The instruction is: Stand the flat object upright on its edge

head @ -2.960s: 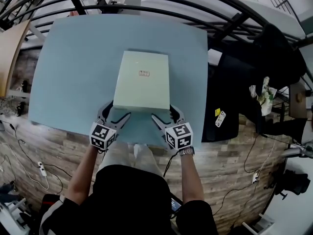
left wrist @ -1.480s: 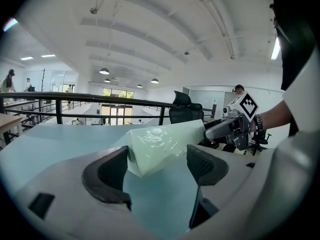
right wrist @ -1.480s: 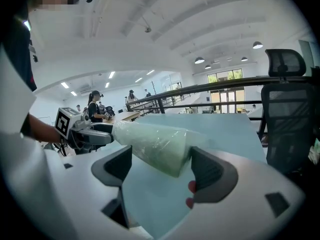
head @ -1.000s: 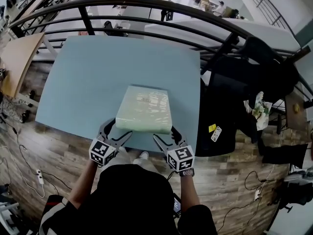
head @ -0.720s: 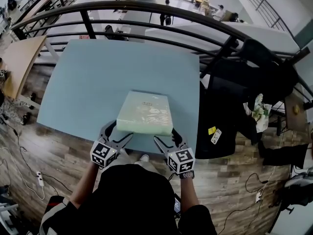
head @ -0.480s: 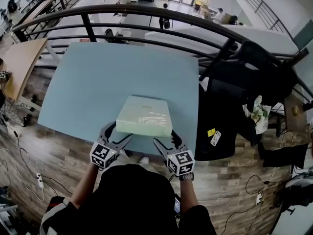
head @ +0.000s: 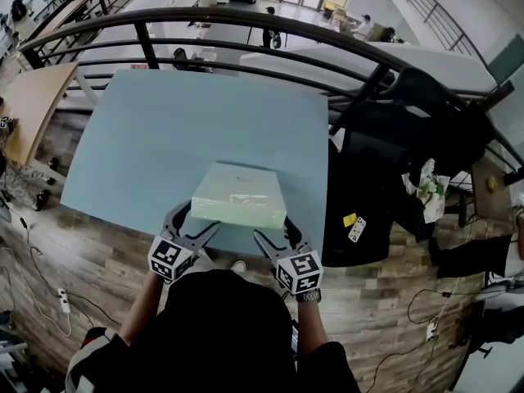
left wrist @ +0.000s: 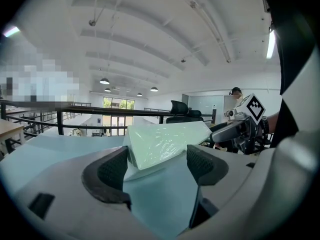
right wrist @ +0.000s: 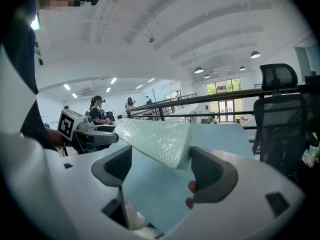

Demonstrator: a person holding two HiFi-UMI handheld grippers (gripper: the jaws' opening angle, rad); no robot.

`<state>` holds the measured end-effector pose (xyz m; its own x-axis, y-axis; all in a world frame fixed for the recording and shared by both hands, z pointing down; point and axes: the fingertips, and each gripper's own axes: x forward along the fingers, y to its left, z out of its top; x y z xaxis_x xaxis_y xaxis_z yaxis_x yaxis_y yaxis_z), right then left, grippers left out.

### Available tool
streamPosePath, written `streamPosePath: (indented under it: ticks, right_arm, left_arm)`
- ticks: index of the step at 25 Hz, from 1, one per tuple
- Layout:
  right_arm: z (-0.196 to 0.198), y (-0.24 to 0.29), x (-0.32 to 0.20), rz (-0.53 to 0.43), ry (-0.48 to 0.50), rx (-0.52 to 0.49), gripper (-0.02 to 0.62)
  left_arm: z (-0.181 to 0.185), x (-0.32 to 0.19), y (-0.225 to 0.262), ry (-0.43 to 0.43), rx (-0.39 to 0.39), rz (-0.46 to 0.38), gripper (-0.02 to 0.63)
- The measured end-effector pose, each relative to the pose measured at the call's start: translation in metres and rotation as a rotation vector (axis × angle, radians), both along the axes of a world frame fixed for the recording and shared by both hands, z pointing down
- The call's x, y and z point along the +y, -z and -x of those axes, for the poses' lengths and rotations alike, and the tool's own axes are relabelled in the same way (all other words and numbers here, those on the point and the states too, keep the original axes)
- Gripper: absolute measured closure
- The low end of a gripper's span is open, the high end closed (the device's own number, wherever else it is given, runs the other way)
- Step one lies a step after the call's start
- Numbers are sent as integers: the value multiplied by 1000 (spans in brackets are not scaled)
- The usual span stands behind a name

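- Though flat in shape, the pale green film-wrapped box [head: 239,196] sits tilted, its near edge up off the light blue table [head: 155,121].
- I see its near corners between the wide-spread jaws of the left gripper [head: 196,222] and the right gripper [head: 274,229].

A pale green slab [head: 239,196] rests tilted on the blue table [head: 147,129].

1. The left gripper [left wrist: 157,166] has its jaws wide apart, with the dark ribbed pads [left wrist: 112,171] facing each other.
2. A pale green slab [left wrist: 165,141] in shiny, wrinkled film sits tilted between and just beyond them. Its left corner is just beside the left pad.
3. Under it lies a light blue table [left wrist: 55,151].
4. The right gripper [left wrist: 225,132] reaches toward the slab's right end, its marker cube [left wrist: 254,108] above.
5. Beyond are a dark railing [left wrist: 75,115], a chair [left wrist: 181,109] and ceiling lamps [left wrist: 104,81].
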<state>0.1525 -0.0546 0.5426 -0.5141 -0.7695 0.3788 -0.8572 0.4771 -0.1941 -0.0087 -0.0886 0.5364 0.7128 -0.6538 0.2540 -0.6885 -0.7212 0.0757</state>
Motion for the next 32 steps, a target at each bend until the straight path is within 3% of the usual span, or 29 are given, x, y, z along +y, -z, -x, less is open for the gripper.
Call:
streamPosePath:
  ticks: [32]
  right_arm:
    - [-5, 31, 0, -71, 7, 25, 247]
  left_arm:
    - [-6, -1, 30, 28, -1, -70, 249]
